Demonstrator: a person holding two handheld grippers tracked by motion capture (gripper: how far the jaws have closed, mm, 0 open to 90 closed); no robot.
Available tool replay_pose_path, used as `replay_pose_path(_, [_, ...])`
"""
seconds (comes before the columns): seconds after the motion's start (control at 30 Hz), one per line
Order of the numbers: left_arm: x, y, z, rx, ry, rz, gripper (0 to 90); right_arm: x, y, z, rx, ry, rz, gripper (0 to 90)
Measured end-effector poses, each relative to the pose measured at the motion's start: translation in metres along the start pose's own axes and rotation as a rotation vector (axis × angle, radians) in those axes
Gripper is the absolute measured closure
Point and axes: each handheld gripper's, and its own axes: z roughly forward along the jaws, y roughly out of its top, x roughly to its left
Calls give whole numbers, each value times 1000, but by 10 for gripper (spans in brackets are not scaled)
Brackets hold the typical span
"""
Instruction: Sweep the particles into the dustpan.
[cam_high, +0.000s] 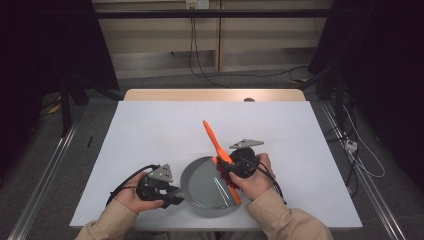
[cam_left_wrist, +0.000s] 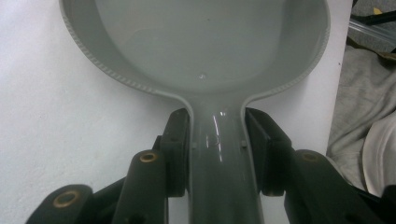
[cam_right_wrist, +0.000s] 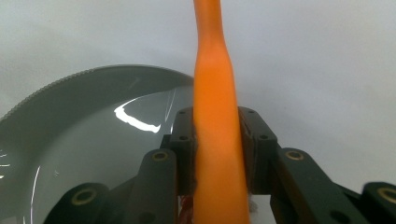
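- Left gripper (cam_high: 172, 196): fingers (cam_left_wrist: 176, 154) pinching the handle of the grey pan (cam_high: 205, 187), which sits on the white tabletop (cam_high: 150, 130) at the near edge, middle. Glossy, round and shallow, with a ribbed rim.
- Right gripper (cam_high: 227, 170): fingers (cam_right_wrist: 184, 149) clamped on the orange brush (cam_high: 215, 142), smooth tapering handle pointing far, dark red bristles over the pan's right side.
- Looks like mid-scrub to me. Next move probably wants the bristles swept across the bowl while the left keeps the pan steady.
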Motion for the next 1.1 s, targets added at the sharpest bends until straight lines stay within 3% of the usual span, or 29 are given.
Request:
replay_pose_path(0.17, [1, -1, 1, -18, -28, -11, 626, 6, 0, 1, -13, 10, 3, 704])
replay_pose_path(0.2, [0, -1, 1, -1, 0, -9, 626, 7, 0, 1, -15, 9, -6, 704])
replay_pose_path(0.23, [1, -1, 1, -7, -7, -11, 627, 7, 1, 1, -19, 9, -6, 704])
replay_pose_path(0.3, [1, -2, 2, -8, -9, -18, 627, 8, 2, -1, -28, 30, 18, 706])
replay_pose_path(0.47, [2, -3, 2, -8, 0, -27, 627, 14, 8, -4, -42, 95, 24, 711])
replay_pose_path(0.57, [3, -3, 1, -19, 3, -32, 628, 11, 11, -5, -59, 91, 24, 711])
replay_pose_path(0.7, [4, -4, 2, -14, -7, -26, 628, -5, 15, -10, -86, 62, 34, 711])
replay_pose_path(0.83, [3, -4, 1, -26, -23, -19, 629, -20, 13, -15, -99, 10, 41, 711])
replay_pose_path(0.9, [1, -4, -1, -17, -10, -16, 628, -25, 7, -16, -96, -24, 27, 711])
replay_pose_path(0.97, [1, -4, 0, -19, -24, -23, 628, -25, -2, -14, -81, -43, 20, 711])
replay_pose_path(1.0, [0, -3, 0, -5, 4, -21, 628, -24, -8, -12, -73, -47, 11, 711])
replay_pose_path(1.1, [1, -3, 2, -6, -11, -24, 628, -14, -16, -12, -93, -23, 27, 711])
